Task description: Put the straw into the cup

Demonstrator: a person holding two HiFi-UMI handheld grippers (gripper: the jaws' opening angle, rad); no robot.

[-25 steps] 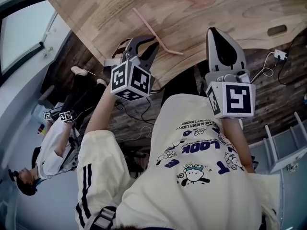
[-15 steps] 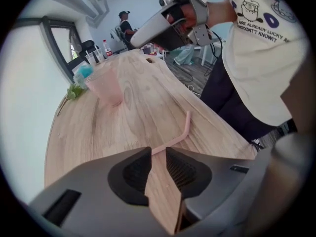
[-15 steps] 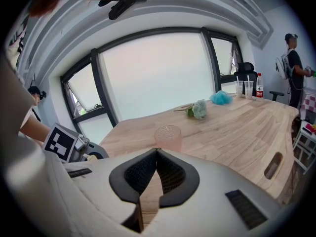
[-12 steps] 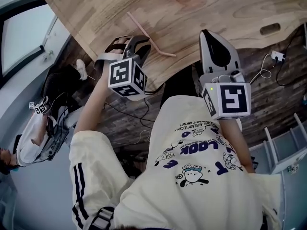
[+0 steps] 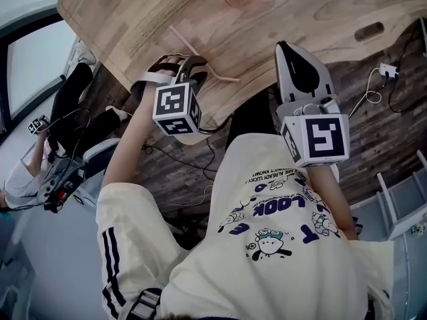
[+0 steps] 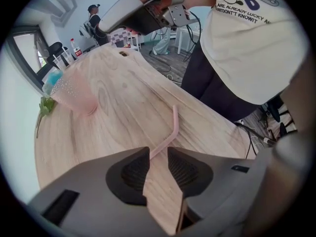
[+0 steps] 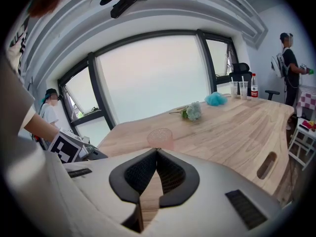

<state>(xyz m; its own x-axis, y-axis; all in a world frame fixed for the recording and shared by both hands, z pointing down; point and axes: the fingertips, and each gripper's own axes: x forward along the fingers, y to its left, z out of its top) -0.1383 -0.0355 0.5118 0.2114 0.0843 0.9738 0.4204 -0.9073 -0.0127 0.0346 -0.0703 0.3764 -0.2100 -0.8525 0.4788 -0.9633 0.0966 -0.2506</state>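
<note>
One thin pink plastic straw (image 6: 171,130) with an angled elbow lies flat on the pale wooden tabletop (image 5: 313,12), near its front edge and well apart from the translucent pink dimpled plastic cup (image 6: 74,94), which stands upright farther along the board. The left gripper (image 6: 158,156) points steeply down over the straw's long straight leg. Its jaws have just been opening and now stand wide, with the near end of that leg in the gap between the ribbed pads but not pressed by either. The right gripper (image 7: 157,153) hangs above the tabletop edge with its jaws closed together on nothing, the cup in front of it. The straw looks very light and thin-walled, so it probably flattens or kinks under a hard squeeze, and its smooth round body is likely to roll or skid sideways on the wood as the pads close. A gentle pinch across the straight leg, a little back from the elbow, seems the best hold. It should leave a long free end to lower into the cup and keep the weak bend out of the grip. Because the straw lies flush on the wood, the jaw tips probably need to touch the tabletop on either side of it. The cup also looks light and may tip if the straw pushes against its rim.
</note>
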